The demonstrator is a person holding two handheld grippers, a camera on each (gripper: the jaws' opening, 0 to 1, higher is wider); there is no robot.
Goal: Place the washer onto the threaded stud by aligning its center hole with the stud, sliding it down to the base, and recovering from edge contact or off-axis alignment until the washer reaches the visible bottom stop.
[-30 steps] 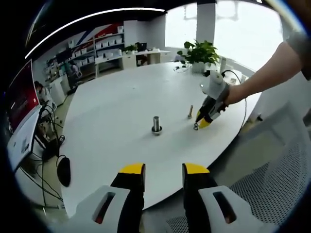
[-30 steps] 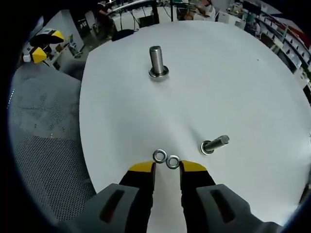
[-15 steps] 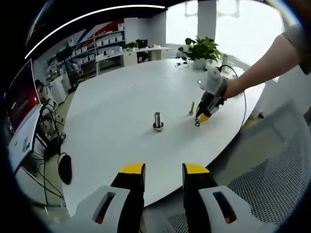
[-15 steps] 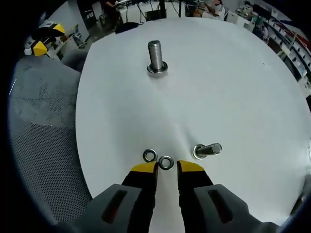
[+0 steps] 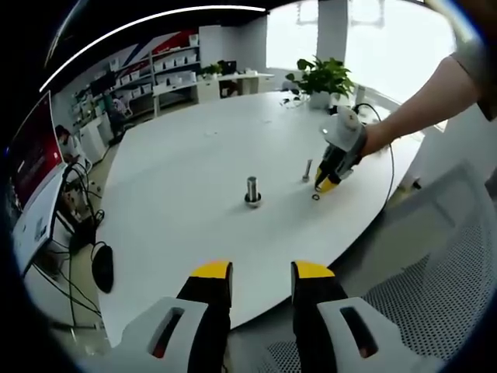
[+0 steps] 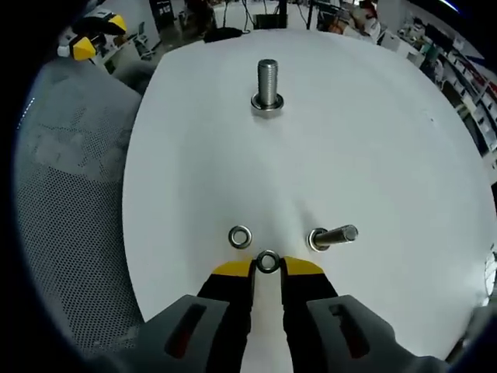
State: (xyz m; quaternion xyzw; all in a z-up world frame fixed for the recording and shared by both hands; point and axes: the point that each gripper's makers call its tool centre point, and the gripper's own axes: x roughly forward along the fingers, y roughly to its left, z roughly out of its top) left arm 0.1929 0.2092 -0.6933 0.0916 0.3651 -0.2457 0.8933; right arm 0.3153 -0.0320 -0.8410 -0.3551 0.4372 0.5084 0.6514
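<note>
Early stage, nothing on the stud yet. Left claw (image 5: 260,273) hangs apart off the table (image 5: 194,163) edge. In the right gripper view a spare washer (image 6: 240,236) lies free; right claw (image 6: 266,267) pinches the washer (image 6: 267,261). Upright threaded stud (image 6: 268,84) stands well apart, w/ a second bolt (image 6: 332,236) lying on its side. Left: lift, carry, align, slide down.

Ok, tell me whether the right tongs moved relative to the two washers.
Yes. The right tongs advanced onto the nearer washer, which now sits between their tips; the other washer lies clear.
</note>
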